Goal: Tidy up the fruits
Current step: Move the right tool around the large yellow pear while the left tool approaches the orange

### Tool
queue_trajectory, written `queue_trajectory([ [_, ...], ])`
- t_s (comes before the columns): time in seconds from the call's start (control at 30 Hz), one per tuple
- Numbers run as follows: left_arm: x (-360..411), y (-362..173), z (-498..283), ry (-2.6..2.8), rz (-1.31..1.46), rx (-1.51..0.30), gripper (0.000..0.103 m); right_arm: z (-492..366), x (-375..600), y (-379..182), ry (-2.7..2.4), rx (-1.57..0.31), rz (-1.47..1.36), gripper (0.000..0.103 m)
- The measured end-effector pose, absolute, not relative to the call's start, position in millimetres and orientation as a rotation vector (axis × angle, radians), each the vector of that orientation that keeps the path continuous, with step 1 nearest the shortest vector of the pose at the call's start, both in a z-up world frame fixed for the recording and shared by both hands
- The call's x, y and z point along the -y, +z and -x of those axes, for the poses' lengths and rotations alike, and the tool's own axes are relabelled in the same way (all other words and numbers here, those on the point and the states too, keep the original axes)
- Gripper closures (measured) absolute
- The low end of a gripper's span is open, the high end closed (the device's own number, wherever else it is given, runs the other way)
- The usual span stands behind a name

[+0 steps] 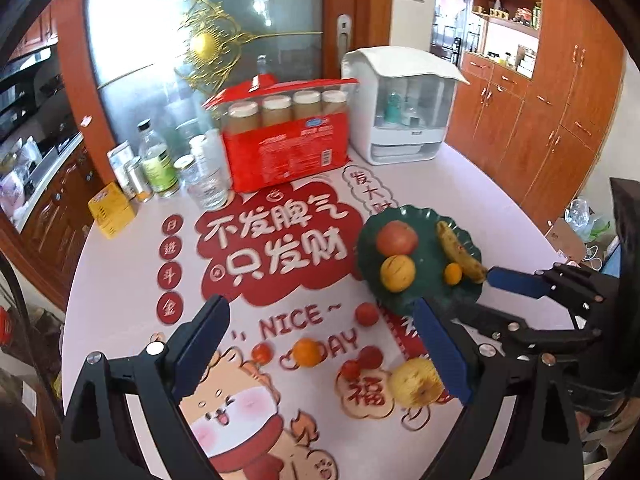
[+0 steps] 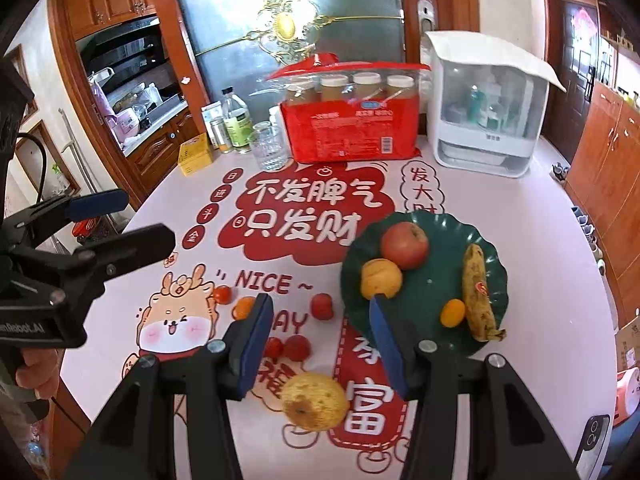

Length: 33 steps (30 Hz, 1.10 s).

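A dark green plate [image 2: 424, 300] [image 1: 424, 292] holds a red apple [image 2: 405, 245], a yellow-orange fruit [image 2: 381, 279], a small orange [image 2: 453, 313] and a spotted banana [image 2: 478, 296]. On the table lie a wrinkled yellow apple [image 2: 314, 401] [image 1: 414, 382], a small orange [image 1: 307, 353] and several small red fruits [image 1: 367, 314]. My right gripper [image 2: 320, 344] is open and empty, above the yellow apple. My left gripper [image 1: 320, 344] is open and empty, above the loose fruits. Each gripper shows in the other's view.
At the table's back stand a red package of jars [image 2: 352, 120], a white dispenser box [image 2: 486, 108], a glass [image 2: 269, 148], bottles [image 2: 236, 120] and a yellow box [image 2: 195, 156]. A phone [image 2: 594, 446] lies at the right edge.
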<state>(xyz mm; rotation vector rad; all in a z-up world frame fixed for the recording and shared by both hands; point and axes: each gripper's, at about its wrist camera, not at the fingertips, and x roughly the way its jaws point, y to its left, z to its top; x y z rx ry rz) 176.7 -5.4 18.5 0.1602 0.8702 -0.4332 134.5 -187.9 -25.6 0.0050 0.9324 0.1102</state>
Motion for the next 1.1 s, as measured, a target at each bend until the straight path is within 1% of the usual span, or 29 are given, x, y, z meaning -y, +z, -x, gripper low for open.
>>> queue_trajectory([
  [0.23,-42,-7,-174,-0.37,-0.146,-0.915,0.01,-126,157,-34,0.108,-0.933,0.019,0.052],
  [0.47,-69,-47,-173,-0.363,-0.177,-0.984,0.01,-117,146,-64,0.07,-0.99,0.006,0.052],
  [0.67,-61,-89,-177,-0.401,-0.209,-1.057,0.01,-109,156,-99,-0.003,-1.067,-0.036,0.052],
  [1.1,-19,-136,-204,-0.465,-0.24,-1.11,0.011,-99,184,-148,-0.096,-1.172,-0.187,0.052],
])
